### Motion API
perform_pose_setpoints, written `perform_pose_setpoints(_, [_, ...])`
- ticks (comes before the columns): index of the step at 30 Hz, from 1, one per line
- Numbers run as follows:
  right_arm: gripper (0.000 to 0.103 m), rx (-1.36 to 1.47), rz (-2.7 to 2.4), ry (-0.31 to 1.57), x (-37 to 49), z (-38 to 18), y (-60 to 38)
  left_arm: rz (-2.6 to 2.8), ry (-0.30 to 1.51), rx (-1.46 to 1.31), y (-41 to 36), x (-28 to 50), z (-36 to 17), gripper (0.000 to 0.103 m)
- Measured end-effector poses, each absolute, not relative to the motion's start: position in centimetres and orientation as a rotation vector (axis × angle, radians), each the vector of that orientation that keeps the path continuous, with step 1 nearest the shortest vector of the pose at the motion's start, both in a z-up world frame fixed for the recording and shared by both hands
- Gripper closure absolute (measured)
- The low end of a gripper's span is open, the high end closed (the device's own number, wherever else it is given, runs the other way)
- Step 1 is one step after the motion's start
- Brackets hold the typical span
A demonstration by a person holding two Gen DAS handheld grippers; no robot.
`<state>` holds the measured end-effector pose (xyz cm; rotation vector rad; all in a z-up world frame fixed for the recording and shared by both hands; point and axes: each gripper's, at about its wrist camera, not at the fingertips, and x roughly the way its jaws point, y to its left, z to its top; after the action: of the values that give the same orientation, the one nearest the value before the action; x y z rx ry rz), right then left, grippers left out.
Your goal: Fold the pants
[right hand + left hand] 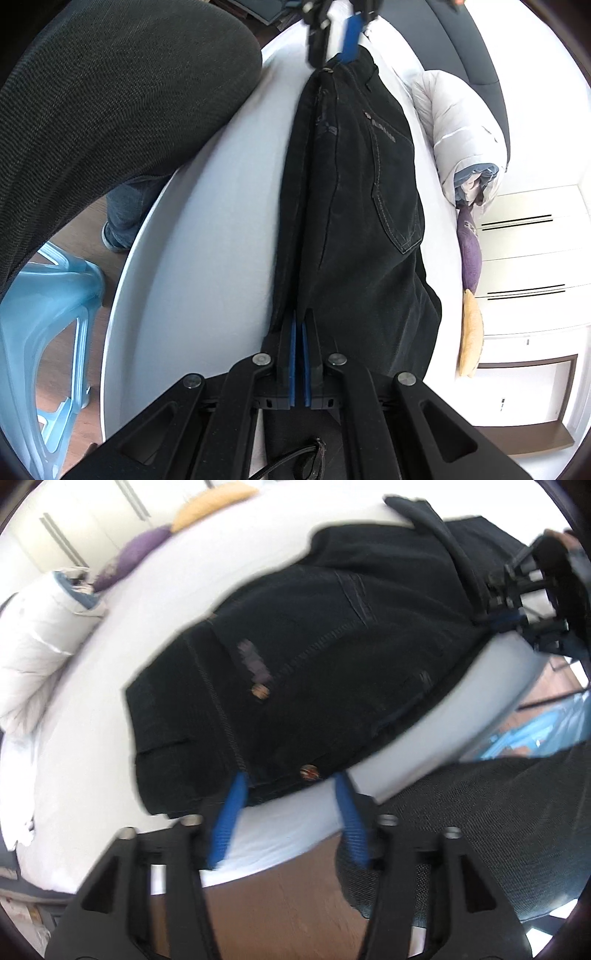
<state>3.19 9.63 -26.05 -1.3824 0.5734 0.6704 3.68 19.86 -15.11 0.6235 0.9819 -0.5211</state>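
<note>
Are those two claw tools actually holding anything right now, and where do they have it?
The right gripper is shut on the black pants, pinching the leg end. The left gripper has open jaws at the waistband and holds nothing.

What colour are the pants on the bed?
Black, with darker grey stitching; the pants show best in the right wrist view, lying on the white bed.

1. The right gripper point(300, 332) has its blue-padded fingers point(292, 347) pressed together on the black pants point(354, 206).
2. The pants stretch across the white bed point(207, 229).
3. The left gripper point(334, 37) meets their far end.
</note>
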Motion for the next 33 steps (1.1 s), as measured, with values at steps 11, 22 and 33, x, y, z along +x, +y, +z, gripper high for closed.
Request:
perform_pose_setpoints(11, [0.098, -1.423, 0.621, 0.548, 2.6, -26.5, 10.1, -0.549, 0.877, 0.393, 11.6, 8.2, -12.5, 0.051])
perform_pose_setpoints(22, [0.098, -1.440, 0.582, 0.547, 2.2, -26.8, 10.4, -0.550, 1.041, 0.433, 6.6, 9.5, -19.6, 0.063])
perform_pose_setpoints(33, [0.092, -1.397, 0.539, 0.516, 1.4, -26.7, 9.9, -0.534, 1.055, 0.474, 7.0, 8.5, -20.0, 0.063])
